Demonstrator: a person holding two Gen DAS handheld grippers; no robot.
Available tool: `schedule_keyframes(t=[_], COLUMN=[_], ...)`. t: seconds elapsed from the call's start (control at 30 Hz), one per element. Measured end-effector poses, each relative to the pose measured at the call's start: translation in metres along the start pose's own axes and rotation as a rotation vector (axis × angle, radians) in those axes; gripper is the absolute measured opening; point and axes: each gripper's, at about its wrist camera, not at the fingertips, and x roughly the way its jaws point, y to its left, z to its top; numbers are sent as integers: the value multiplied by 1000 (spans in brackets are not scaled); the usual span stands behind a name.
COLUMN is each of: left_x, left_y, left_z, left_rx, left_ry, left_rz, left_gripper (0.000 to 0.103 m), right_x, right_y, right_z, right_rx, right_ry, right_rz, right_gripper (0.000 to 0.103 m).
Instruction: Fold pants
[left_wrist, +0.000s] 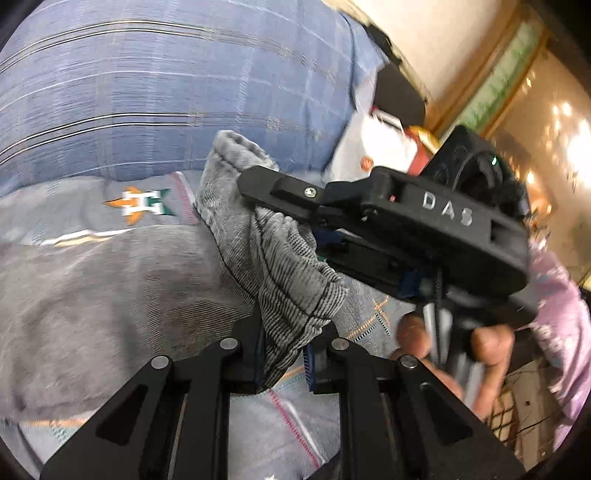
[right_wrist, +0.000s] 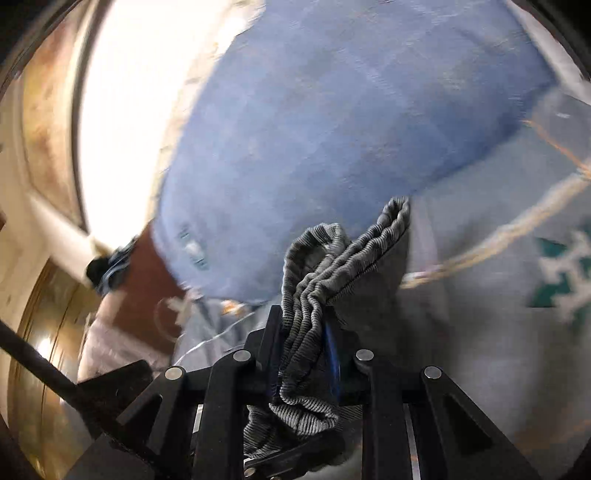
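Right, you're over the bed (left_wrist: 110, 74), blue plaid blanket filling twelve o'clock, and the grey pants (left_wrist: 110, 280) sprawl from nine o'clock to centre. Your left gripper (left_wrist: 284, 354) has its jaws clamped on the ribbed waistband (left_wrist: 295, 280); your right gripper (right_wrist: 303, 354) pinches the same band. By the look of it, nothing's creased flat yet, so the folding proper is ahead.

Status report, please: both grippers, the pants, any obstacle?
Left gripper shut on grey pants. Right gripper shut on the waistband too, close beside it. Pants lifted over blue bedsheet. No obstacle seen.
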Motion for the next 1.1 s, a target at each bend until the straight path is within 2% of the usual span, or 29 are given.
schedule_keyframes(t=[0.13, 0.23, 0.27, 0.3, 0.37, 0.4, 0.43, 0.5, 0.53, 0.57, 0.6, 0.63, 0.67, 0.7, 0.77, 0.83, 0.9, 0.97, 1.03, 1.07, 1.1], left_x=[-25, -30, -28, -22, -8, -3, -2, -6, -11, -16, -21, -23, -24, -23, -12, -8, -10, -15, -13, -15, -15], left_y=[45, 93, 104, 115, 134, 146, 156, 163, 162, 160, 155, 152, 149, 150, 151, 153, 157, 159, 158, 158, 160], left_z=[-12, -29, -35, -41, -50, -56, -60, -62, -61, -58, -54, -51, -46, -41, -37, -42, -45, -52, -55, -56, -57], left_rx=[-129, -297, -347, -393, -449, -505, -560, -607, -612, -607, -589, -577, -563, -553, -548, -563, -575, -594, -595, -606, -623], left_ry=[-34, -41, -32, 0, 88, 103, 102, 102, 95, 82, 63, 53, 40, 37, 77, 96, 75, 50, 61, 63, 66], left_rz=[13, 8, 11, 47, 128, 113, 86, 57, 41, 28, 11, 3, -6, -6, 36, 72, 86, 81, 73, 67, 59], left_gripper=[13, 13, 14, 14, 15, 16, 23, 33, 36, 38, 46, 59, 64, 66, 62, 25, 22, 20, 20, 20, 20], right_x=[55, 92, 104, 118, 143, 147, 143, 126, 113, 102, 89, 77, 74, 70, 66, 67, 81, 103, 156, 171, 195], right_y=[18, 21, 22, 22, 15, 10, 4, 1, 1, -1, -2, -2, -5, -10, -18, -14, 1, 24, 49, 51, 53], right_z=[-12, -26, -33, -41, -54, -56, -57, -51, -46, -44, -41, -39, -35, -33, -32, -31, -27, -28, -19, -18, -18], right_rx=[-30, -31, -44, -58, -60, -49, -17, 10, 19, 25, 25, 19, 16, 12, 22, 17, 18, -36, -152, -184, -229], right_ry=[85, 147, 172, 210, 304, 325, 312, 255, 214, 177, 131, 99, 86, 86, 84, 98, 146, 232, 382, 418, 463], right_rz=[40, 33, 19, -10, -124, -162, -166, -144, -145, -144, -156, -180, -208, -246, -290, -254, -189, -224, -358, -411, -499], right_gripper=[21, 21, 25, 28, 36, 36, 36, 37, 45, 57, 63, 68, 68, 68, 65, 64, 64, 65, 65, 63, 60])
